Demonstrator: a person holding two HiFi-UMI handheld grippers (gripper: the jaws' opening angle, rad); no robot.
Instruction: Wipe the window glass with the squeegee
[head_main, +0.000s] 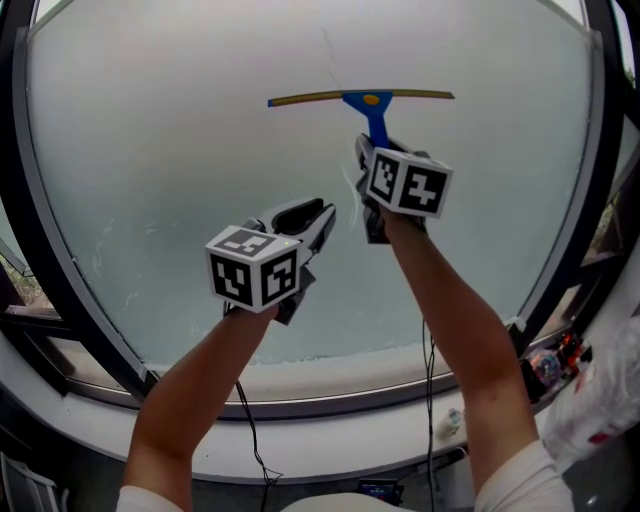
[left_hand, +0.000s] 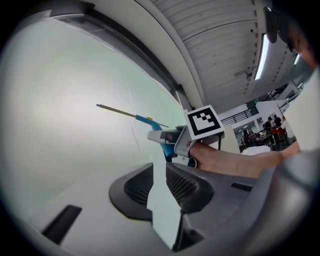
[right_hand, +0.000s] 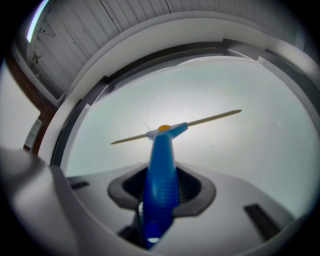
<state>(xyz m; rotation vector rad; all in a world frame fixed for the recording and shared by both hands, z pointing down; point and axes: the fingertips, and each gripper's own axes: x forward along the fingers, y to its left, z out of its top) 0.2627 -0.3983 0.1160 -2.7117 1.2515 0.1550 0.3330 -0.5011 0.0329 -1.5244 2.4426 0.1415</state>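
A squeegee (head_main: 362, 98) with a blue handle and a long thin yellowish blade lies flat against the frosted window glass (head_main: 170, 140), its blade level and high on the pane. My right gripper (head_main: 373, 160) is shut on the blue handle (right_hand: 163, 165), with the blade (right_hand: 210, 119) running across just beyond the jaws. My left gripper (head_main: 318, 212) hovers lower and to the left, near the glass, holding nothing. Its jaws (left_hand: 159, 172) stand a narrow gap apart. In the left gripper view the squeegee (left_hand: 144, 119) and the right gripper's marker cube (left_hand: 205, 122) show to the right.
A dark window frame (head_main: 60, 270) rings the pane, and a pale sill (head_main: 330, 420) runs along the bottom. Cables (head_main: 250, 430) hang below my arms. Small colourful items (head_main: 555, 360) sit at the lower right. A ceiling light (left_hand: 261, 50) and distant people (left_hand: 265, 127) appear behind.
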